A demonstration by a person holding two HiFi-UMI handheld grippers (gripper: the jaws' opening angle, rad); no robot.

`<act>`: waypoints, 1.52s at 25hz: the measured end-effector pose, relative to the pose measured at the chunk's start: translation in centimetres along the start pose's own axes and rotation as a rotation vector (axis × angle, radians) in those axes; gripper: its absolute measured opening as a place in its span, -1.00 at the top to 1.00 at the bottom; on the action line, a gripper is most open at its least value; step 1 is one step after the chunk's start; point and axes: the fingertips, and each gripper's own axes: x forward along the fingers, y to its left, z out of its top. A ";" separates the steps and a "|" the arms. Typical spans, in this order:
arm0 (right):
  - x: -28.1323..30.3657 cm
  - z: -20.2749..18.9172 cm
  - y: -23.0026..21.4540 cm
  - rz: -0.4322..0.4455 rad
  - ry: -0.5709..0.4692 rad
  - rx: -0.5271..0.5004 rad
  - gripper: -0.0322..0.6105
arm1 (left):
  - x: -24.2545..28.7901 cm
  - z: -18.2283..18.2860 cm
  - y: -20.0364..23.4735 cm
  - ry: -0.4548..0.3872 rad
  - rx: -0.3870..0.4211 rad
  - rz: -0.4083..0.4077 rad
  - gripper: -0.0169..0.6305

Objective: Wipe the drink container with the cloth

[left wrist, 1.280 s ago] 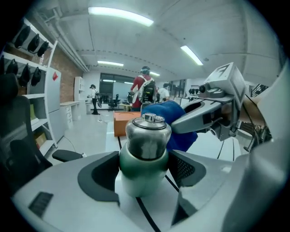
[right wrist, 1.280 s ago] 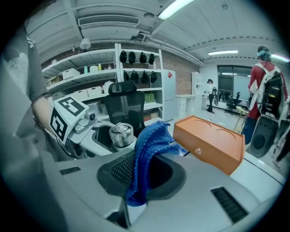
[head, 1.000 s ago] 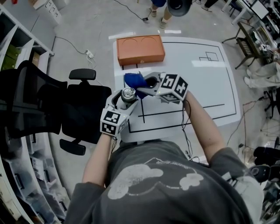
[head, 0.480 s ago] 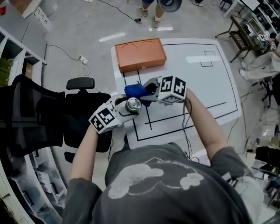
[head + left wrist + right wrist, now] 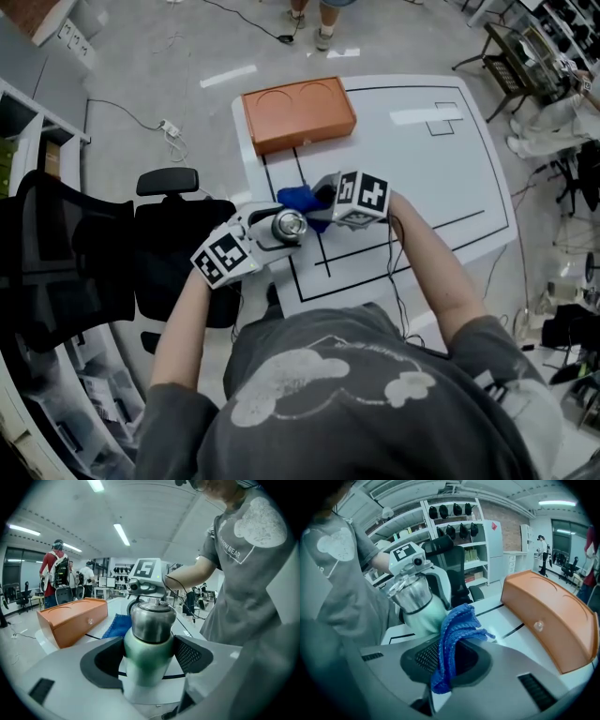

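My left gripper (image 5: 274, 228) is shut on the drink container (image 5: 147, 641), a pale green bottle with a steel cap (image 5: 288, 223), and holds it above the table's near left corner. Both pads press on the green body below the cap. My right gripper (image 5: 322, 200) is shut on a blue knitted cloth (image 5: 451, 639), which bunches out of its jaws. The cloth (image 5: 300, 199) sits just beyond the bottle (image 5: 423, 607), close to its side; whether they touch I cannot tell.
An orange box (image 5: 298, 113) with two round recesses lies at the far left of the white table (image 5: 441, 187), which carries black lines. A black office chair (image 5: 178, 244) stands left of the table. People stand beyond the far edge.
The left gripper has swung the bottle from upright to tilted toward the right, and the cloth has stayed close beside its cap. The head view has shifted a little.
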 end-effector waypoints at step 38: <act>-6.6 -3.2 2.1 -0.347 -0.251 0.106 0.77 | -1.8 0.6 -0.5 -0.164 -0.667 1.059 -0.27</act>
